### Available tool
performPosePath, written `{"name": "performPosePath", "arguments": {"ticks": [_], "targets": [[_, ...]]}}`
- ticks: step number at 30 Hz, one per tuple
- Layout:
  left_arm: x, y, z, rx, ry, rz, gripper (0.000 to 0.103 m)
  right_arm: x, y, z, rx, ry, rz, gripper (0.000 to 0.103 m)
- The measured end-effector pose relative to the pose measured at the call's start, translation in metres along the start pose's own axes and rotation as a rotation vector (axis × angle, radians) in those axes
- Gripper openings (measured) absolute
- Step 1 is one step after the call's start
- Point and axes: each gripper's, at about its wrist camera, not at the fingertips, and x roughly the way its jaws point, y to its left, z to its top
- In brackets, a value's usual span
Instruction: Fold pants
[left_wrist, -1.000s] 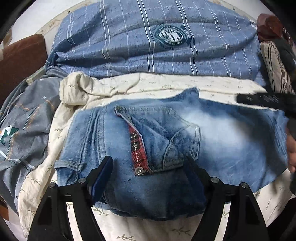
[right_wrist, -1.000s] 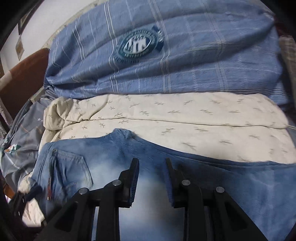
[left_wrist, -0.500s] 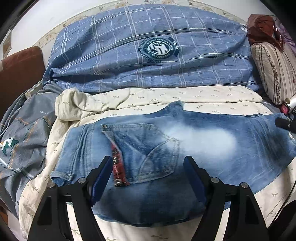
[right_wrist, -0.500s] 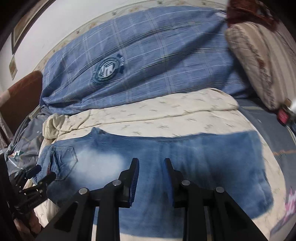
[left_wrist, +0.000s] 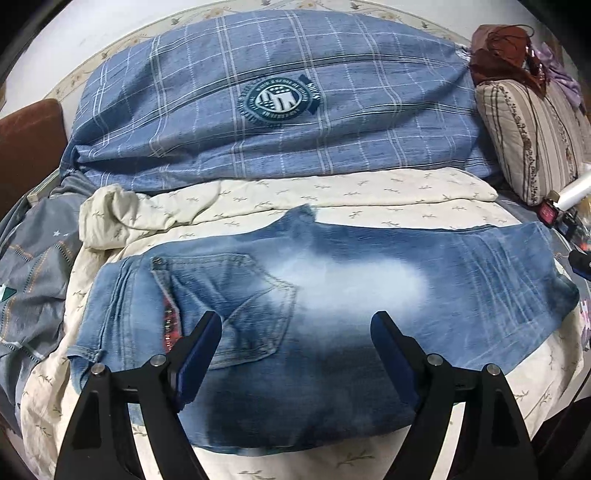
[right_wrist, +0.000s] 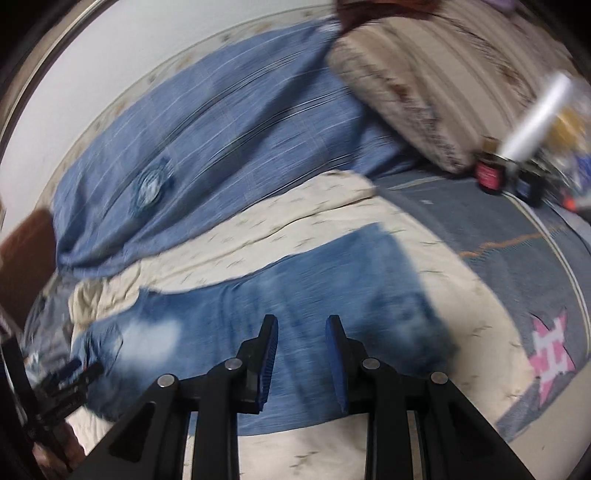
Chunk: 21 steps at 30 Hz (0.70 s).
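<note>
Jeans (left_wrist: 332, 295) are shown spread flat on the cream sheet (left_wrist: 388, 192) of the bed, long axis crosswise, waistband beneath the wide-open, empty left tool (left_wrist: 295, 332), hem end nearer the partly open, empty right tool (right_wrist: 301, 332).

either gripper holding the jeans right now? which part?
Nothing held. The left gripper is wide open above the jeans; the right gripper has a gap between its fingers with no cloth in it.
</note>
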Motion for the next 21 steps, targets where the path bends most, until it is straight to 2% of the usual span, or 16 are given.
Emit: {"name": "performPosePath", "arguments": {"ticks": [4, 8, 14, 18, 21], "targets": [[0.004, -0.009, 0.0, 0.017, 0.016, -0.019, 0.086, 0.003, -0.022, 0.001, 0.071, 0.029, 0.016, 0.03], [0.019, -0.016, -0.005, 0.039, 0.091, -0.041, 0.086, 0.014, -0.03, -0.001, 0.095, 0.094, 0.021, 0.03], [0.028, -0.022, -0.011, 0.058, 0.145, -0.054, 0.086, 0.035, -0.027, 0.004, 0.082, 0.12, -0.004, 0.03], [0.032, -0.026, -0.017, 0.073, 0.167, -0.042, 0.086, 0.044, -0.017, 0.015, 0.079, 0.099, 0.054, 0.03], [0.033, -0.03, -0.021, 0.098, 0.157, -0.019, 0.086, 0.059, -0.01, 0.022, 0.081, 0.116, 0.072, 0.03]]}}
